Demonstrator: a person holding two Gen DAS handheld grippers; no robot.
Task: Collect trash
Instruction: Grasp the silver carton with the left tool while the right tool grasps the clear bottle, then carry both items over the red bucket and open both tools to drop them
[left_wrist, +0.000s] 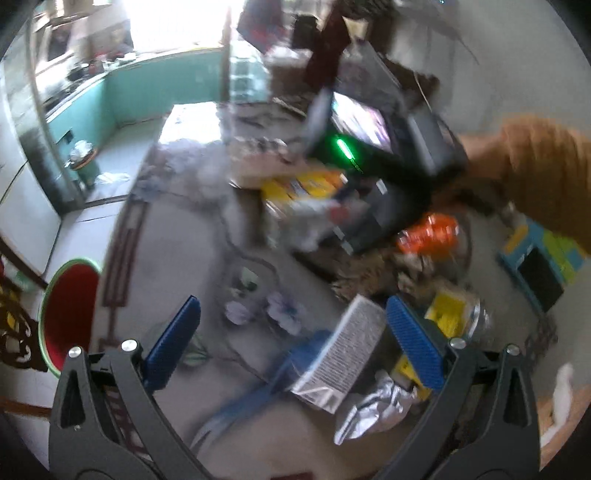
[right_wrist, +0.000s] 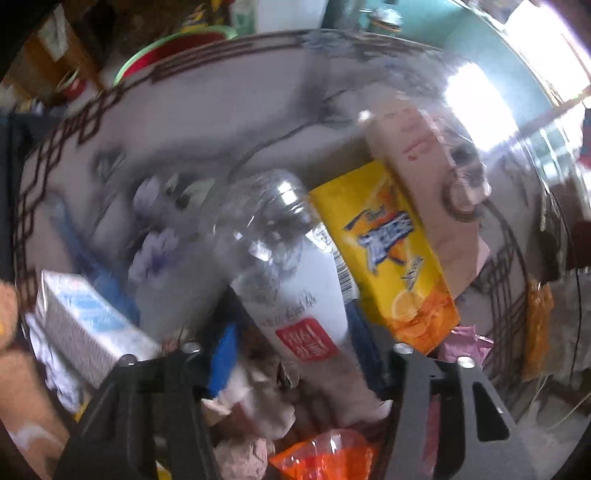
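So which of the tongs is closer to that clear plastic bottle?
Right. The right tongs straddle the bottle, its body between the fingers. The left tongs hang open farther off, over a grey printed carton.

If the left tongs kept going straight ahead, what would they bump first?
Probably the white carton lying between the open left tongs; blur leaves depth unsure.

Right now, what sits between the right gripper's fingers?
In the right wrist view, a clear plastic bottle with a white-and-red label lies between the right gripper fingers, above crumpled paper.
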